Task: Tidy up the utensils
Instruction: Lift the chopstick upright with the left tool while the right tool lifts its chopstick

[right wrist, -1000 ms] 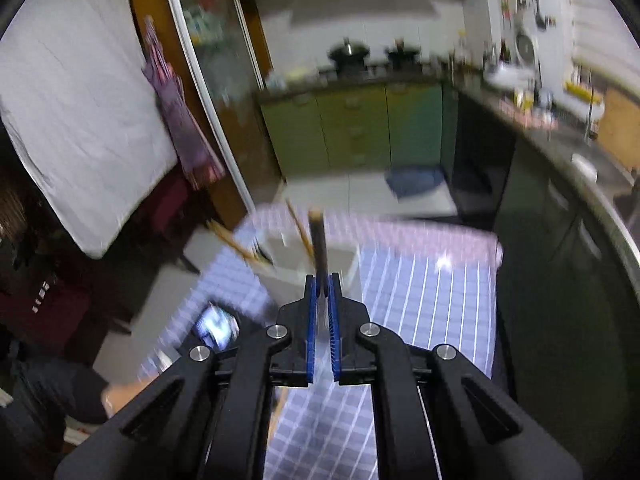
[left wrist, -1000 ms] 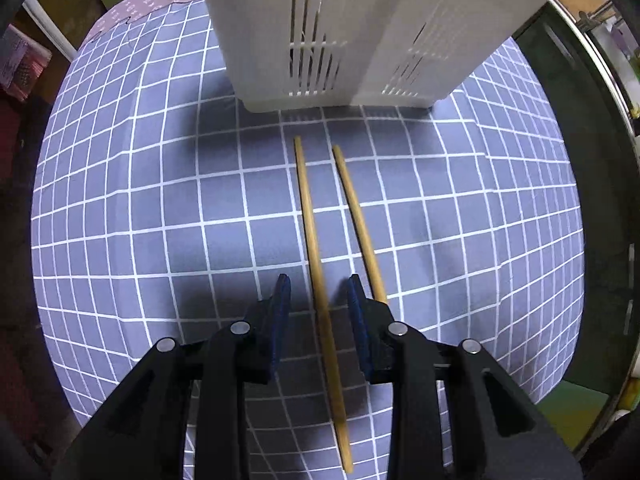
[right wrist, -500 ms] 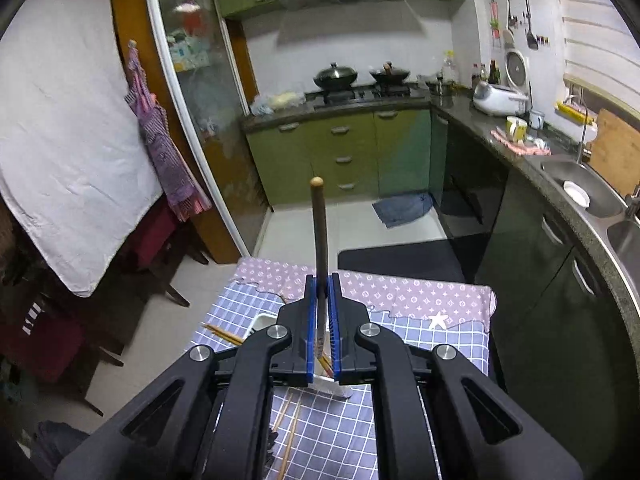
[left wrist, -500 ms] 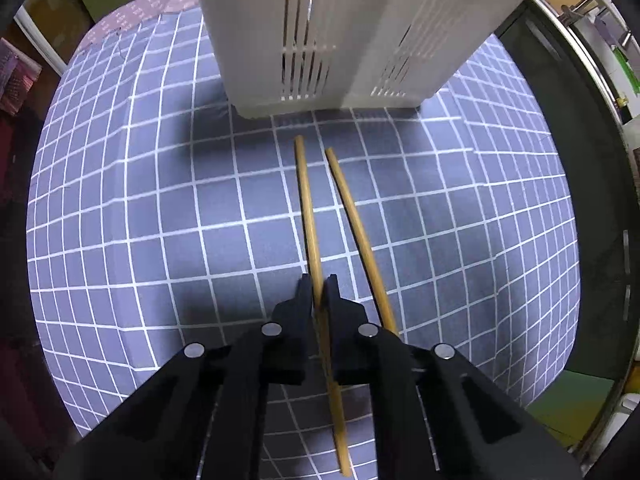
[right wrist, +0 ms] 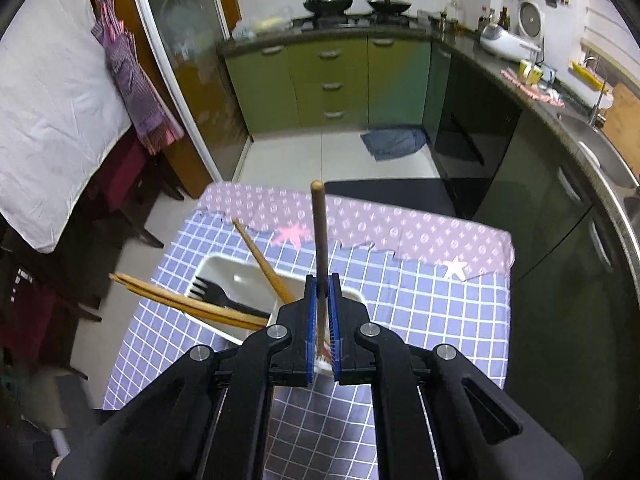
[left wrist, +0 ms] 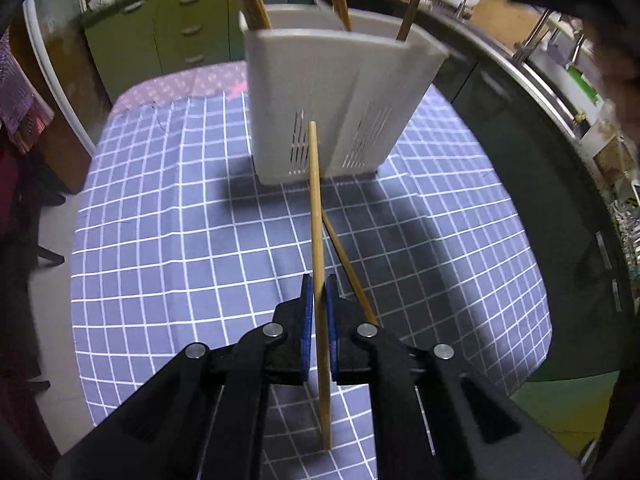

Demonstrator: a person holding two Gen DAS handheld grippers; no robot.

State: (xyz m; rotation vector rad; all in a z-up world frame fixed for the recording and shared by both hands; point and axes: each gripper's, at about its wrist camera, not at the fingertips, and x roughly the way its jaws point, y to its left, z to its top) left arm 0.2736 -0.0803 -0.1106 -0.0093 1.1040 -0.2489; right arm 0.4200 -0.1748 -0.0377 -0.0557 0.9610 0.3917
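This is a home kitchen. Green cabinets with drawer handles run under a dark counter, and two lidded pots sit on a stove against the white tiled wall. A rice cooker, bottles and mugs crowd the counter along the right wall, which ends in a steel sink beside a wooden cutting board. A checked apron hangs by a glass sliding door (the frame is white), and a blue mat lies on the pale tiled floor. The bench wears a household checked cloth.
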